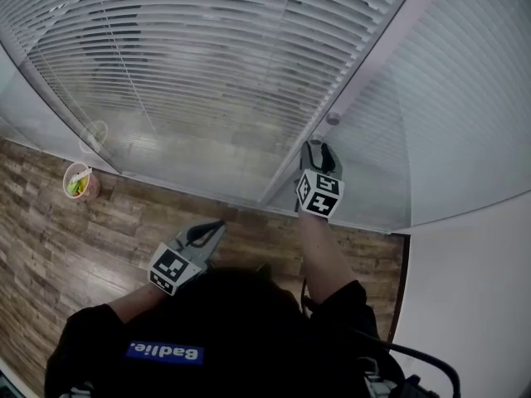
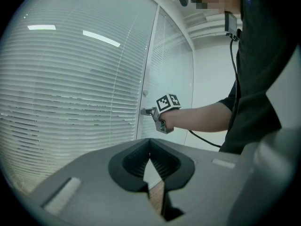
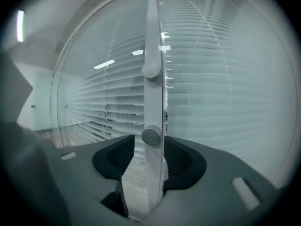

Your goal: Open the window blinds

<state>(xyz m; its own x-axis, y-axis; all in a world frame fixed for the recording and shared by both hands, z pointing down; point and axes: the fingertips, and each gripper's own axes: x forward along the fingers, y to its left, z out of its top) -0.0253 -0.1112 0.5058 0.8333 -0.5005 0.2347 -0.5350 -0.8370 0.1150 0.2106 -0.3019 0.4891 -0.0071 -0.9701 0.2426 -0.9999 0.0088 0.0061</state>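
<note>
Setting: A wood-plank floor (image 1: 58, 255) meets a glass partition whose blinds (image 1: 207, 56) hang behind the pane. A small cup (image 1: 80, 181) stands at its foot.
Control: The lower knob (image 3: 151, 135) sits on the white frame post (image 3: 153, 102) between the two panels, with a second knob (image 3: 151, 71) above it.
Right gripper (image 1: 320, 148): Held about level at the post, jaws spread wide either side of the lower knob, pads not pressing on it.
Left gripper (image 1: 217, 227): Held low near the person's body, jaws closed together on nothing.
Risk: With the pads off the knob, a twist would likely turn nothing. Closing off-centre could let the smooth round knob slip, or push the jaws against the glass.
Unclear: Which knob drives which panel, how far the slats are tilted, and what the cup holds. The top of the blinds is cut off.
</note>
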